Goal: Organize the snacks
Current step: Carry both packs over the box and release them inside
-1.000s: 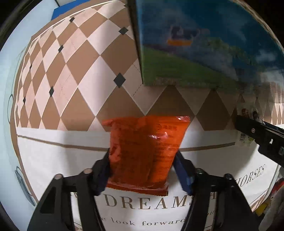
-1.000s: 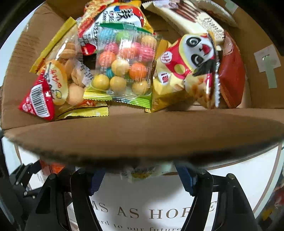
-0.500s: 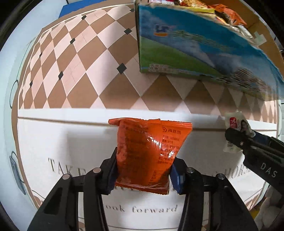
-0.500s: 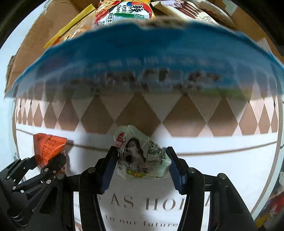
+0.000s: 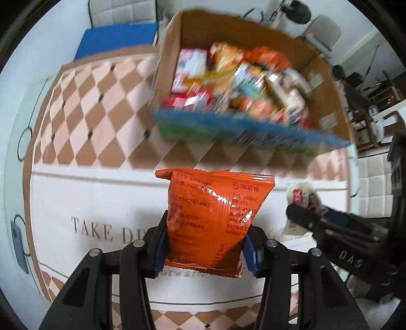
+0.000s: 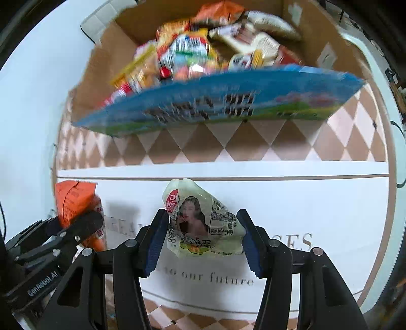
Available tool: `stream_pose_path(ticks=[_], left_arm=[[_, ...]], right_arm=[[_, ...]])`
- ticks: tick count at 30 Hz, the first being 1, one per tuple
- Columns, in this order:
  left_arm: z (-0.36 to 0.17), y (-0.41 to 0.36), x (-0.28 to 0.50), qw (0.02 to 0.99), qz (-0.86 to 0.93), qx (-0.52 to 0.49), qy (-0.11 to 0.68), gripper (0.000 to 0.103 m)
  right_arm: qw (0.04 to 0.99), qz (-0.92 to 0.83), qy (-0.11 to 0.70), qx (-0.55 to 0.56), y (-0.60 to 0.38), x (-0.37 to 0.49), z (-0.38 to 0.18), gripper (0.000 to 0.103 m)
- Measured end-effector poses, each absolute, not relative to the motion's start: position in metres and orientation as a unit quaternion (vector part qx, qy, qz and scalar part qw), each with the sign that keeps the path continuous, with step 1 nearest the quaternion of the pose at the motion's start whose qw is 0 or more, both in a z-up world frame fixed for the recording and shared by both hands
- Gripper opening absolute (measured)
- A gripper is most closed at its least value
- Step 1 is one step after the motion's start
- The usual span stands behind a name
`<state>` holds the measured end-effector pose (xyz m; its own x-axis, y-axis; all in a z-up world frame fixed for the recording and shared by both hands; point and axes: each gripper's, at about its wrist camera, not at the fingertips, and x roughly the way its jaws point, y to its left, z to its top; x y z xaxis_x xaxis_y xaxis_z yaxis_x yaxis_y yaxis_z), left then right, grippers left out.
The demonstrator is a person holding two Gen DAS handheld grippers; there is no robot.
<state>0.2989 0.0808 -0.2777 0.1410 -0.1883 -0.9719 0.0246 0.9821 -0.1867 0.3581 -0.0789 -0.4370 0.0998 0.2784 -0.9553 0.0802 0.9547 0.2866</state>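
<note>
Left gripper (image 5: 205,250) pinches orange packet (image 5: 213,220) between its blue pads, bottom centre of the left view. Right gripper (image 6: 203,240) pinches pale green packet (image 6: 200,220), bottom centre of the right view. Both are held above the white mat (image 6: 317,208) with lettering. Cardboard box (image 5: 327,96) full of blurred snacks (image 5: 238,83) sits upper centre on the checkered cloth (image 5: 83,111).

An office-like workroom was suggested. A table was covered by a diamond-patterned cloth (image 5: 83,119) printed with a slogan, white padded chair backs (image 5: 121,11) and swivel chairs (image 5: 319,30) were seen behind it, and cluttered shelving (image 5: 380,94) was glimpsed along the far wall.
</note>
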Motion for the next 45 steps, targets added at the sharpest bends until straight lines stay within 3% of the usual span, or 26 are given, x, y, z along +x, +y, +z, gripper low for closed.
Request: stream_pose_path(ticks=[7,13,30,31,33,35,36,45], left_arm=[[-0.233,0.057,0.375,0.77,-0.102,-0.062,0.627,0.046],[-0.243,0.027,0.445,0.753,-0.115,-0.056,0.645,0.046],[-0.317,-0.032,0.558,0.692,-0.115,-0.052,0.711,0.047],[-0.32,-0.034,0.56,0.692,-0.113,-0.048,0.712,0.052],[-0.322,-0.036,0.562,0.693,-0.108,-0.04,0.711,0.063],[-0.325,-0.033,0.563,0.689,-0.105,-0.044,0.715,0.083],[-0.326,-0.032,0.562,0.689,-0.105,-0.047,0.716,0.086],[-0.318,-0.018,0.541,0.696,-0.097,-0.043,0.71,0.087]], right_arm=[[0.768,0.06,0.615,0.168,-0.109,0.382,-0.35,0.058],[0.787,0.031,0.592,0.172,-0.149,0.43,-0.326,0.058],[0.753,-0.027,0.641,0.149,-0.181,0.549,-0.404,0.061],[0.749,-0.032,0.645,0.148,-0.182,0.551,-0.407,0.063],[0.746,-0.042,0.65,0.141,-0.184,0.554,-0.412,0.08],[0.746,-0.046,0.649,0.142,-0.187,0.554,-0.412,0.082],[0.745,-0.045,0.649,0.148,-0.189,0.553,-0.412,0.083],[0.746,-0.032,0.653,0.128,-0.184,0.547,-0.408,0.089]])
